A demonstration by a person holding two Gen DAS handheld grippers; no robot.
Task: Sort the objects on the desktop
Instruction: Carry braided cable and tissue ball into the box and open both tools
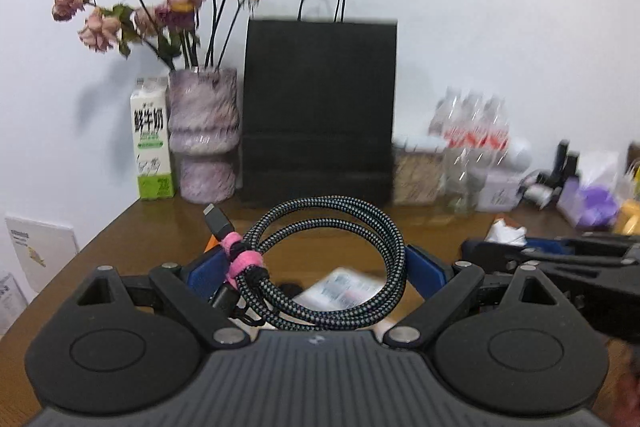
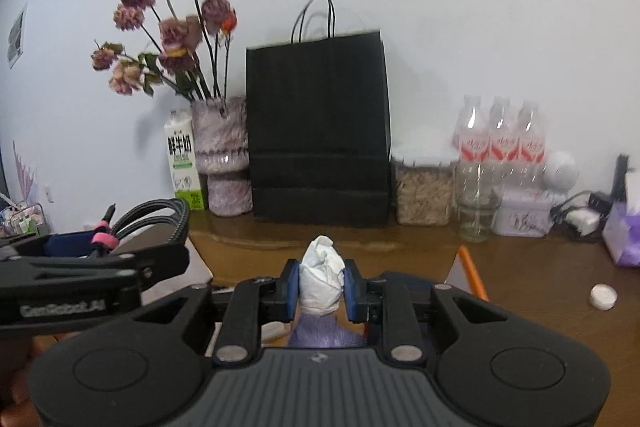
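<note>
A coiled black-and-grey braided cable with pink ties hangs above the brown desk, and my left gripper is shut on it, blue pads at both sides of the coil. The same cable shows at the left of the right wrist view, in the left gripper. My right gripper is shut on a crumpled white tissue wad that sticks up between its blue pads. In the left wrist view, the right gripper and its tissue wad are at the right.
Along the back wall stand a milk carton, a vase of dried flowers, a black paper bag, a clear box of flakes, a glass jar and three bottles. A white cap lies at the right.
</note>
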